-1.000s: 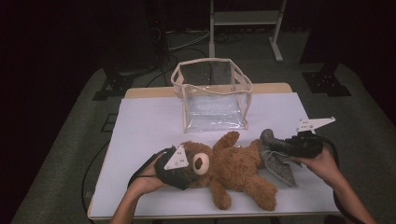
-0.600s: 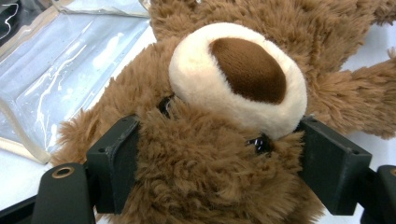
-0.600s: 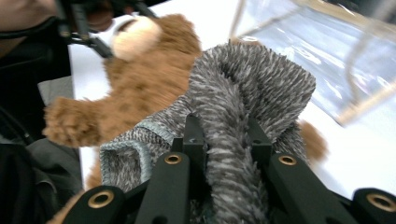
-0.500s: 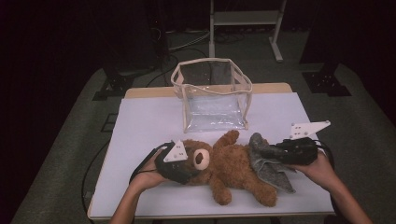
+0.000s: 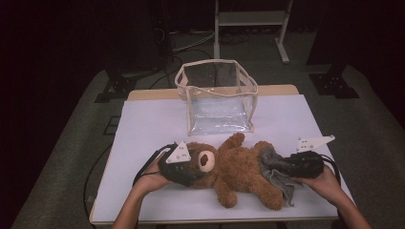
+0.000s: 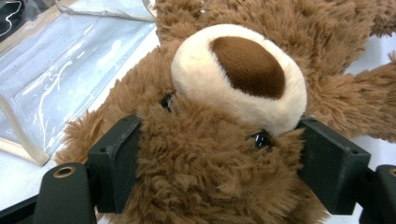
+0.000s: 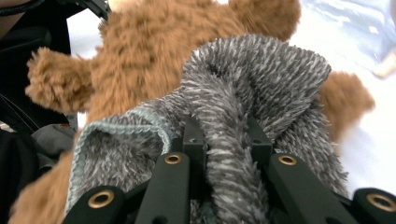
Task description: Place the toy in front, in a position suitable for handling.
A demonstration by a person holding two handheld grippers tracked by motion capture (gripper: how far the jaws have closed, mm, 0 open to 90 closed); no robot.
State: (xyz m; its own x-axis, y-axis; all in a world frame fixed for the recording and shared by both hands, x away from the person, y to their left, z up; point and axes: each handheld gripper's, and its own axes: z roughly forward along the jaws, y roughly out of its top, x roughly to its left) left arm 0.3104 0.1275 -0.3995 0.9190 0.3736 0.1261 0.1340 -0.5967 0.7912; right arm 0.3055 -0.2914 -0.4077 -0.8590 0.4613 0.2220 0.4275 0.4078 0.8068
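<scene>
The brown teddy bear (image 5: 234, 167) lies on its back low in the frame on the white table (image 5: 143, 124), its head pinched between the half-closed jaws of the left gripper (image 5: 184, 167). The right gripper (image 5: 282, 164), jaws clamped on a fold of grey fuzzy cloth (image 5: 274, 174), has slid leftward since a second ago, bringing the cloth onto the bear's lower body. Above centre stands the clear plastic bag (image 5: 217, 98), unmoved.

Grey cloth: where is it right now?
High view, right side: the grey cloth is pinched in the right gripper, draped against the teddy bear.
</scene>
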